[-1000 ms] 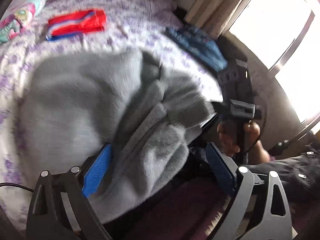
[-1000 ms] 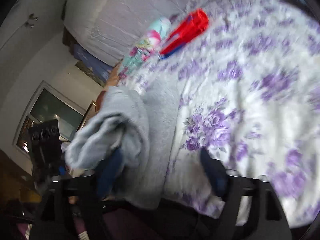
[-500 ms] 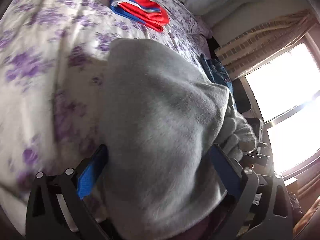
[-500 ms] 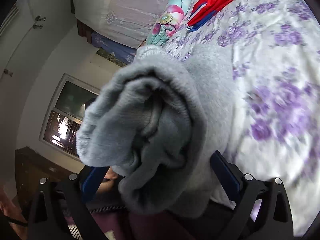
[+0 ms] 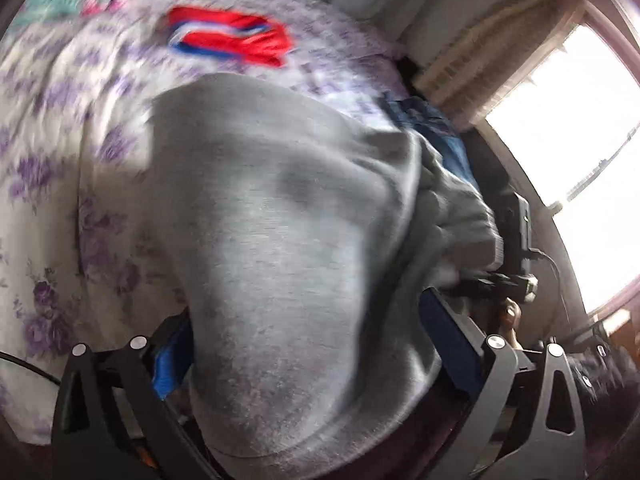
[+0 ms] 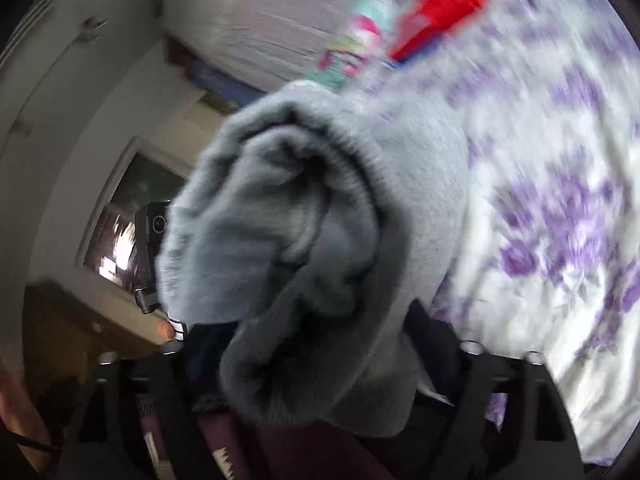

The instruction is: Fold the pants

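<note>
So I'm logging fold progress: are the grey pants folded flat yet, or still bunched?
Still bunched. The grey pants hang in thick rumpled rolls between the right hand-held gripper fingers, draped rather than lying flat on the floral bedspread.

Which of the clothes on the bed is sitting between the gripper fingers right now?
The grey pants. They fill the gap of the left gripper, while the folded red garment and the blue garment lie farther off on the floral bedspread.

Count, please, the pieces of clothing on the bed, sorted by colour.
Grey: 1, the grey pants, lying between both grippers' fingers
Red with white and blue stripes: 1, the folded red garment
Blue: 1, the blue garment near the window
Total: 3
</note>
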The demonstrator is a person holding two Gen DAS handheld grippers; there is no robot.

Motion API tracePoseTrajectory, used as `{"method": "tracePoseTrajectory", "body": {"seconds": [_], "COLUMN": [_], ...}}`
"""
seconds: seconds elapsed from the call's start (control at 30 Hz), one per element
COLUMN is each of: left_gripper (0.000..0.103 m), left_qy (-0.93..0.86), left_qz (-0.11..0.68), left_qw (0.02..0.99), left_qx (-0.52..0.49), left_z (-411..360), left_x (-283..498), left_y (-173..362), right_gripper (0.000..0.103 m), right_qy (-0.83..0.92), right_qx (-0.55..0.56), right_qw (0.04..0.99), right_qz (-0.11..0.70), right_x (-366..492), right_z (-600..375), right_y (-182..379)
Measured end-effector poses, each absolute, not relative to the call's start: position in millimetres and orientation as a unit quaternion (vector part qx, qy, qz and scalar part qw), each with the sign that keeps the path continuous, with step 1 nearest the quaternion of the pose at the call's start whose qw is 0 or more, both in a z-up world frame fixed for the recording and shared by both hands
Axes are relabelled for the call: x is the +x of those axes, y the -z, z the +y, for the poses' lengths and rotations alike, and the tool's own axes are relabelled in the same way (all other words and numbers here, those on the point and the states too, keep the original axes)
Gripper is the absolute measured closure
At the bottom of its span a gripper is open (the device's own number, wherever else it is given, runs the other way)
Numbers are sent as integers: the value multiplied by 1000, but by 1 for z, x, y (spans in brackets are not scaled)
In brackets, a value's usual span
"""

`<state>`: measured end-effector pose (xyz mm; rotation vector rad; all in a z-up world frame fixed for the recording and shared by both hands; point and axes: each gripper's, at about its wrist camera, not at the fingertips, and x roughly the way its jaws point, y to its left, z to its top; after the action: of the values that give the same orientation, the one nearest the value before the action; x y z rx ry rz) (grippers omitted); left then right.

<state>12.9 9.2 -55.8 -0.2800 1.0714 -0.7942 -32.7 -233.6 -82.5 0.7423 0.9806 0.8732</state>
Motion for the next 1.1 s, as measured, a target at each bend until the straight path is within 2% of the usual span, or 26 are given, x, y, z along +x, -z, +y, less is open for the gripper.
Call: {"method": "tracePoseTrajectory", "body": {"seconds": [0.07,0.1,0.17,0.23,0.27,0.43,0.53,0.73,0.83,0.97,1.0,1.03,1.07,1.1], "left_gripper": [4,4,6,9,11,13,13,13,12,12,12,12,12,12], "left_qy": [349,352,355,372,381,411,407,381,375,341,323,309,293,261], "left_qz": [522,535,525,509,497,449,431,373,353,368,382,402,423,450], "left_qw": [760,738,740,744,748,762,778,823,833,839,838,834,831,830], "left_qx": [-170,-212,-226,-220,-221,-220,-207,-197,-202,-212,-218,-216,-212,-201], "left_z": [19,25,27,23,22,12,1,-15,-23,-38,-41,-44,-49,-49], "left_x": [33,42,42,34,30,26,52,144,203,302,334,360,383,404], "left_y": [82,97,95,81,71,15,-15,-86,-103,-79,-58,-35,-17,7], "right_gripper": [6,9,31,40,41,41,41,41,38,28,26,17,13,13], "right_qy": [-401,-402,-419,-443,-449,-469,-463,-428,-408,-351,-324,-303,-250,-194], "right_qx": [333,319,301,294,295,300,276,212,205,217,232,240,243,232], "right_qw": [734,740,750,757,758,764,781,837,855,877,878,880,887,893], "right_qz": [436,435,414,381,371,326,314,268,245,249,265,274,303,332], "right_x": [-28,-29,-32,-39,-40,-26,-5,106,159,273,304,320,345,357], "right_z": [-226,-220,-211,-212,-214,-234,-242,-247,-257,-257,-258,-258,-258,-258], "right_y": [83,78,68,52,46,5,-22,-104,-125,-95,-72,-57,-25,0]}}
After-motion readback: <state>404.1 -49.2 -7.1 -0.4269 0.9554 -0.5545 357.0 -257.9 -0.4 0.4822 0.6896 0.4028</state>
